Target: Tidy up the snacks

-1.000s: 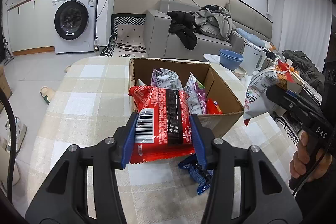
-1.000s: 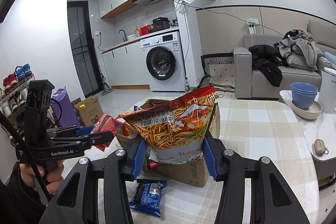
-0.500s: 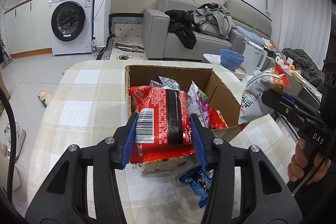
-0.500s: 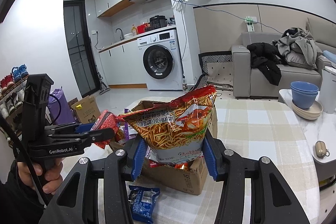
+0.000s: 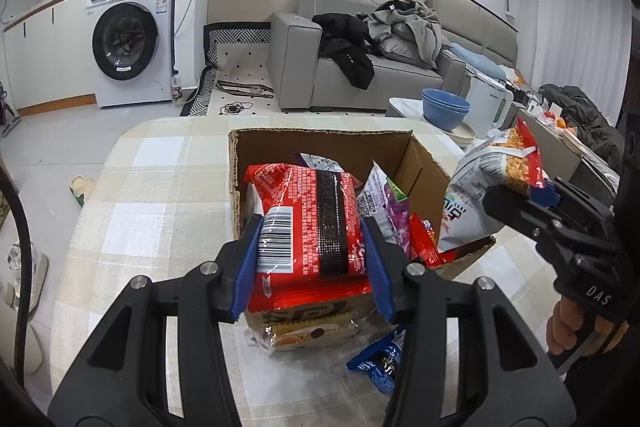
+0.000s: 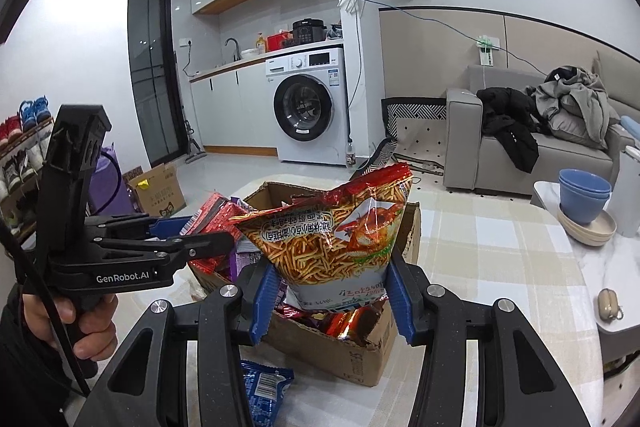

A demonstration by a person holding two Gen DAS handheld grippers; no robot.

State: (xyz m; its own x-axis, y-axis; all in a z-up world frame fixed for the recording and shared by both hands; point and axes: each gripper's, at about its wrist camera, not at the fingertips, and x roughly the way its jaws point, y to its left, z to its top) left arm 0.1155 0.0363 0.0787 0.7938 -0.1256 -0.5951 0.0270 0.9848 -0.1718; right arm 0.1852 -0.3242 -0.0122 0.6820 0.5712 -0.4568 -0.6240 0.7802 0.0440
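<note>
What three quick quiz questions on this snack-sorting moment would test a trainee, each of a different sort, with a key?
1. True or false: the left gripper is shut on the red packet.
2. Multiple choice: what does the right gripper hold? A) a blue bowl B) the fries bag C) nothing
3. Fill in: the blue packet lies on the checked tablecloth, ______ the cardboard box.

Key
1. True: the blue fingers press on both sides of it.
2. B
3. outside, on the near side of it
</note>
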